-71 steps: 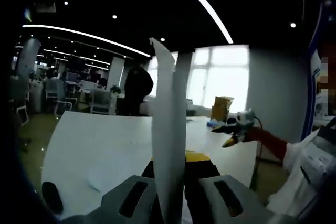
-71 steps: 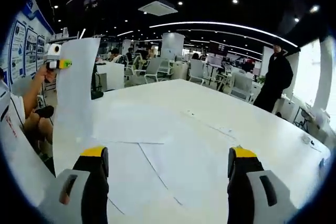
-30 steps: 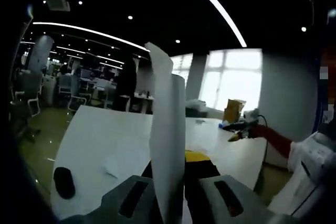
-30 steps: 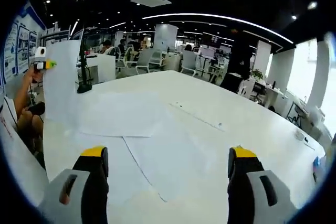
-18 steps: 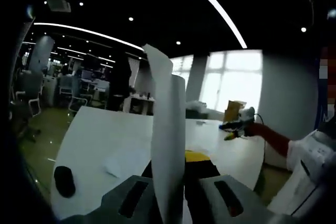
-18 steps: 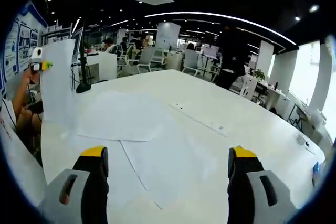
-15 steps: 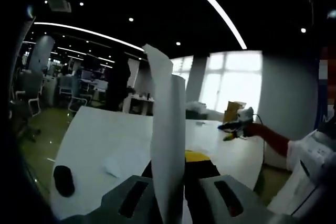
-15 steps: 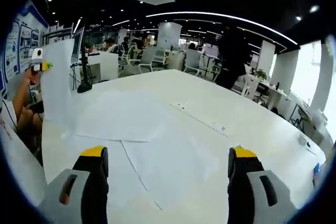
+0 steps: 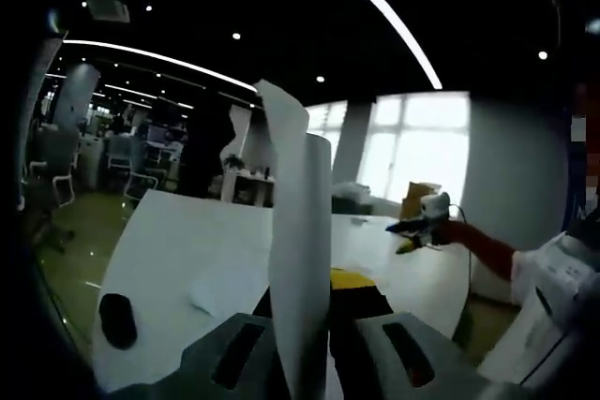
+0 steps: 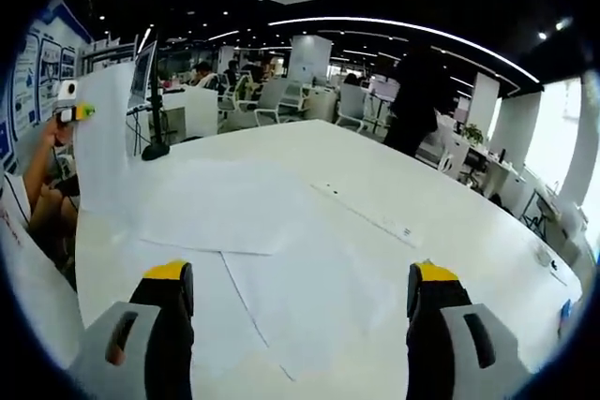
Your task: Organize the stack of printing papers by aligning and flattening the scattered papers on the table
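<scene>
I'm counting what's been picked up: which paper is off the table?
The sheet standing upright between the left gripper's shut jaws; the other papers lie flat on the table before the open right gripper.

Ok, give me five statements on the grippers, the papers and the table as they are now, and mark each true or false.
1. The left gripper is shut on a sheet of paper that stands upright. True.
2. The right gripper grips a sheet. False: its jaws are apart, holding nothing.
3. Loose papers lie flat on the white table. True.
4. The papers on the table form one squared stack. False: they overlap at different angles.
5. A dark oval object lies on the table. True.
</scene>
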Demonstrator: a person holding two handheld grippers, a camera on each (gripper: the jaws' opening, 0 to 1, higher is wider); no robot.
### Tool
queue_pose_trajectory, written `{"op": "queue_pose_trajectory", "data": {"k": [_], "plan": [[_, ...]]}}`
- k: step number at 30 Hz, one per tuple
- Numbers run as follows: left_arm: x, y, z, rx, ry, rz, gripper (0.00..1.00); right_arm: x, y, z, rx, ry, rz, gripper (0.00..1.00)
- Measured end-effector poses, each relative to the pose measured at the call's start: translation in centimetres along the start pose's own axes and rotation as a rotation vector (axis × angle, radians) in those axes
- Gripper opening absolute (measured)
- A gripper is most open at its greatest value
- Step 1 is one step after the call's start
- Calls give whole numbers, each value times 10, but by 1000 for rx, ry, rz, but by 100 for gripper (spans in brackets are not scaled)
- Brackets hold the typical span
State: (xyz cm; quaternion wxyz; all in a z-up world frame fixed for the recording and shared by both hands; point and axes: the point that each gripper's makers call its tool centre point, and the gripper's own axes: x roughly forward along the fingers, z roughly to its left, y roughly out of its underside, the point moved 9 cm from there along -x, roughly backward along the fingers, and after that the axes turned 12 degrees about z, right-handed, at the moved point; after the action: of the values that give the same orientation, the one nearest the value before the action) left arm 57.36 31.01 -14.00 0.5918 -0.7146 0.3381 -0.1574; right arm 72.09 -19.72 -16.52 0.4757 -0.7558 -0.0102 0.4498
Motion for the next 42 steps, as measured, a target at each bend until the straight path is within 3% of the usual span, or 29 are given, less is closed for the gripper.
{"op": "queue_pose_trajectory", "data": {"k": [27,42], "plan": [[-4,2,2,-9,-27,8,6,35,-18,7,-66,-40,54,90],[-6,2,5,-14,-39,9,6,49,-19,8,-72,-60,96,90]]}}
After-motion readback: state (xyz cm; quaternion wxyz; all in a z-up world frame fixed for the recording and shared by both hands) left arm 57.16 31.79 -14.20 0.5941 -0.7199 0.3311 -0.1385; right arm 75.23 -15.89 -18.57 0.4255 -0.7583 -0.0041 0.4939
